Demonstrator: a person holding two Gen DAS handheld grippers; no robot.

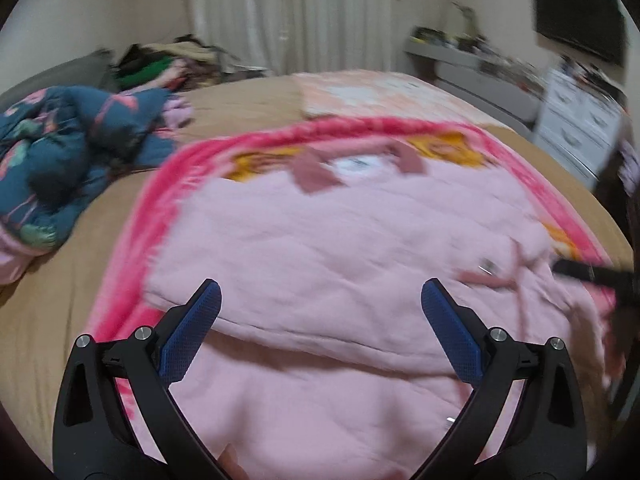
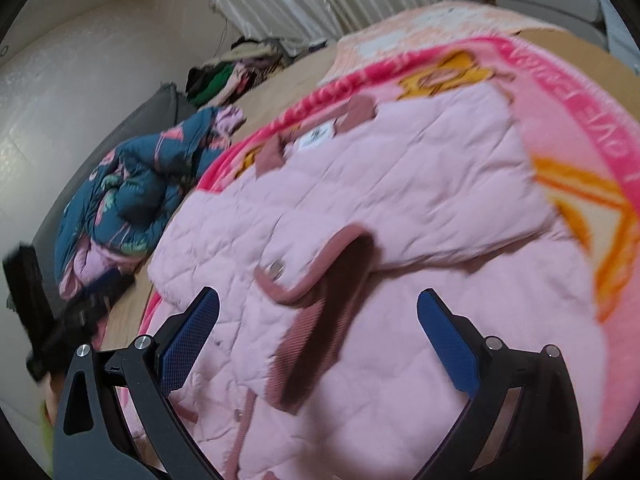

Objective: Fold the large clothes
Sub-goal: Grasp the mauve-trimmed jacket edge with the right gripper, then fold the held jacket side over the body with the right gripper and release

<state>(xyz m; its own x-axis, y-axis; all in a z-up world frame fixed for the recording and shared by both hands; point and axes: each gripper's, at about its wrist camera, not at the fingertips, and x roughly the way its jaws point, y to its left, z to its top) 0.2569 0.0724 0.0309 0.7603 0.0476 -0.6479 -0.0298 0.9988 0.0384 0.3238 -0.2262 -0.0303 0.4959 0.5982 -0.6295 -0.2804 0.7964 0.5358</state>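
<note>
— Pink quilted jacket with darker pink trim (image 1: pixel 340 248), where is it lying?

— Spread flat on the bright pink blanket with orange pictures (image 1: pixel 160 208), which covers the tan bed (image 1: pixel 56 280). Its label and collar lie toward the blanket's far edge.

— And your grippers?

— My left gripper (image 1: pixel 320 304) hangs over the jacket's near part, jaws spread wide, nothing between them. My right gripper (image 2: pixel 318 312) is just as wide apart, empty, above the jacket's trimmed flap with the metal snap (image 2: pixel 276 267).

— Anything beside the blanket?

— A crumpled dark blue patterned quilt (image 2: pixel 132 196) lies left of the blanket, on the bed.
</note>
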